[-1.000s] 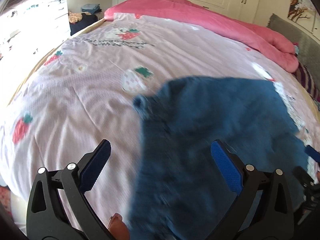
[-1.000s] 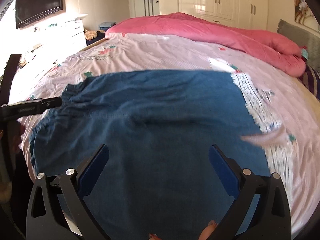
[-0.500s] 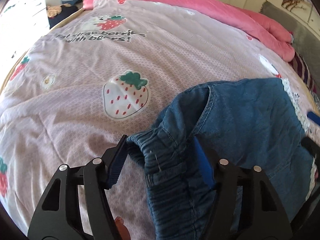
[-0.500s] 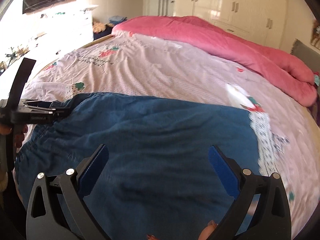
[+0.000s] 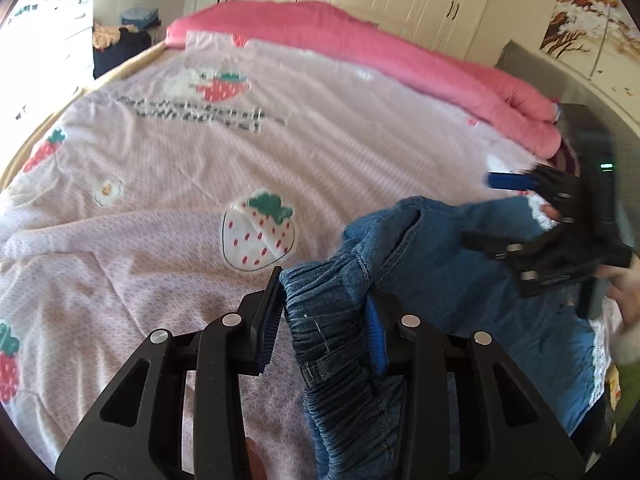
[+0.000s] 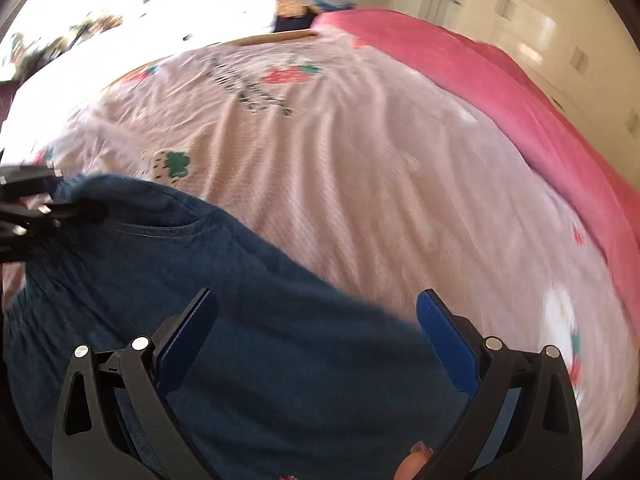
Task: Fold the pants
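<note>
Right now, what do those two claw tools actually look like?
Both the left gripper and the right gripper are matte black plastic frames with triangular cut-outs, silver rivets at the joints, and two flat fingers faced with ribbed blue pads. No cables or sleeves show.

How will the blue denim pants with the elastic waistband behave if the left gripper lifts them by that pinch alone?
Probably floppy: the blue denim pants already bunch and drape around the left gripper, shut on the gathered waistband. The unheld part likely sags and drags over the pink strawberry-print bedsheet. Slipping seems unlikely, since thick gathers fill the pads; the open right gripper helps nothing yet.
</note>
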Demonstrator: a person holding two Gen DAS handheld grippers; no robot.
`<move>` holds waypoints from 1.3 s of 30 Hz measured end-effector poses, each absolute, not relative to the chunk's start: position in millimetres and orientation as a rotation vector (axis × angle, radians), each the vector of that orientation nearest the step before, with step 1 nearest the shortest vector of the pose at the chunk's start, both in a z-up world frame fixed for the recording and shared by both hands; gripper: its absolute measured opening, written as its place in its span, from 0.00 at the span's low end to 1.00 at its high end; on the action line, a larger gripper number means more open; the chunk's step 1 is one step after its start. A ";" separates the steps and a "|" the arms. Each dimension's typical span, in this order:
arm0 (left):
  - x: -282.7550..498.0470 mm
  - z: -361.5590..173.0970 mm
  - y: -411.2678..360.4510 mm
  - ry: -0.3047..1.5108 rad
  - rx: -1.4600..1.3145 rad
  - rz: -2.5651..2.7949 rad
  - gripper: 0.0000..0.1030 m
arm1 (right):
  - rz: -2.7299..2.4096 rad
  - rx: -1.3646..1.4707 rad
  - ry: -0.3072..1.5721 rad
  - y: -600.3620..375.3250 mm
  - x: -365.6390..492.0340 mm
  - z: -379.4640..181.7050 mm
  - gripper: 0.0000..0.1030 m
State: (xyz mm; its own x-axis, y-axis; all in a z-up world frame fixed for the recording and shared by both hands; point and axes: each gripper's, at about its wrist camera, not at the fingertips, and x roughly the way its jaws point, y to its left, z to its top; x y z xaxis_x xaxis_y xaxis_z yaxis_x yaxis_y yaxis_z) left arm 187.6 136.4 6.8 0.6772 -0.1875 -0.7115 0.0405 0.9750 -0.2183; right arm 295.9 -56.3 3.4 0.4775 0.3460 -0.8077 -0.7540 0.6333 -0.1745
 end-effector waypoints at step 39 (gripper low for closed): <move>24.9 43.3 104.9 0.530 0.001 -0.263 0.28 | 0.910 -0.334 0.675 -115.1 41.4 45.1 0.05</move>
